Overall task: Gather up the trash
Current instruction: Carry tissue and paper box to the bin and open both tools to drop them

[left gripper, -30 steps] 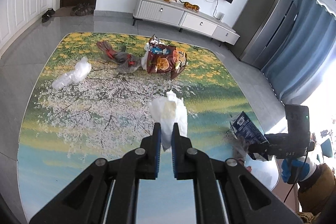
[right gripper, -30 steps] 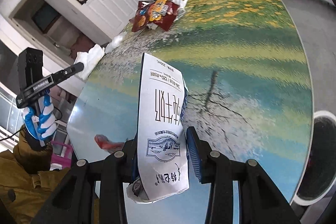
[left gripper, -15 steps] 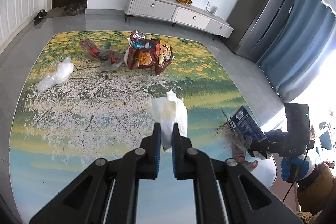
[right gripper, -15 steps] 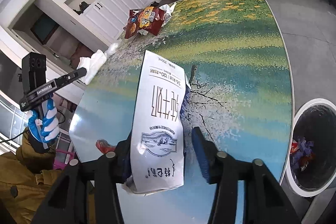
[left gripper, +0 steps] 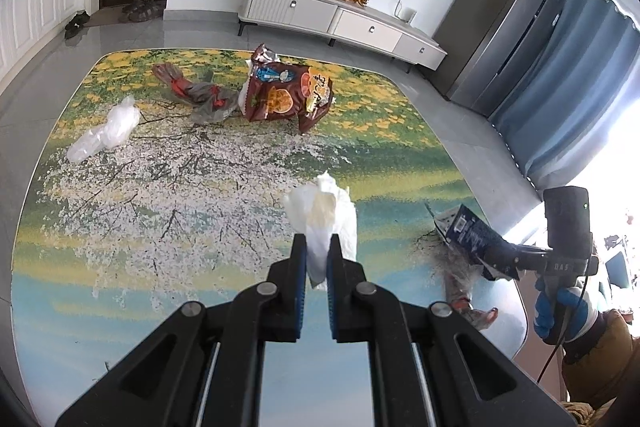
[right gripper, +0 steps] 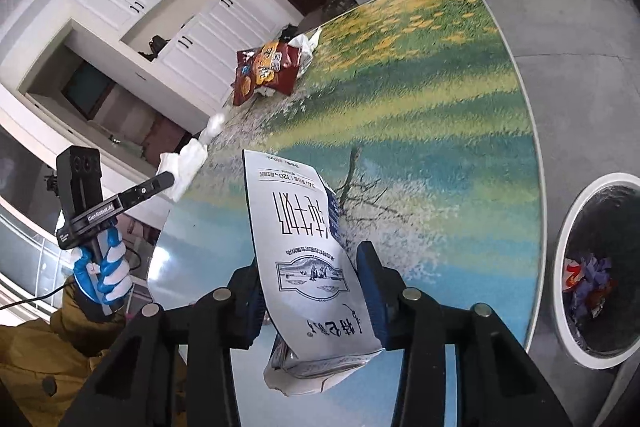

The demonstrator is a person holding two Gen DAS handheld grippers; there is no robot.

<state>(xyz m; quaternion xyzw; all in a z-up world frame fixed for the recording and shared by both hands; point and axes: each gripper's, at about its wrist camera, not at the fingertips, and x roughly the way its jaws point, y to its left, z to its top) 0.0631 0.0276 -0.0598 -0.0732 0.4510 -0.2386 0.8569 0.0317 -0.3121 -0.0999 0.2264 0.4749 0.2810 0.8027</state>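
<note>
My left gripper (left gripper: pixel 316 247) is shut on a crumpled white tissue (left gripper: pixel 320 215), held above the flower-printed table (left gripper: pixel 160 187). The right wrist view shows that gripper (right gripper: pixel 168 181) and the tissue (right gripper: pixel 186 163) at the left, with a gloved hand on the handle. My right gripper (right gripper: pixel 308 267) has a white milk carton (right gripper: pixel 296 223) between its pads, which are closing on it. The carton (left gripper: pixel 466 231) hangs over the table's right edge. A white-rimmed trash bin (right gripper: pixel 558 267) with trash inside stands on the floor to the right of the table.
A brown snack bag (left gripper: pixel 284 95) lies at the table's far side, also in the right wrist view (right gripper: pixel 264 71). A grey-red plastic bag (left gripper: pixel 200 95) and a clear plastic bag (left gripper: pixel 106 133) lie to its left. A TV cabinet (left gripper: pixel 340 15) stands against the far wall.
The right gripper has swung with the carton, so the trash bin has come into its view on the right. The left gripper keeps hold of the tissue and has barely moved.
</note>
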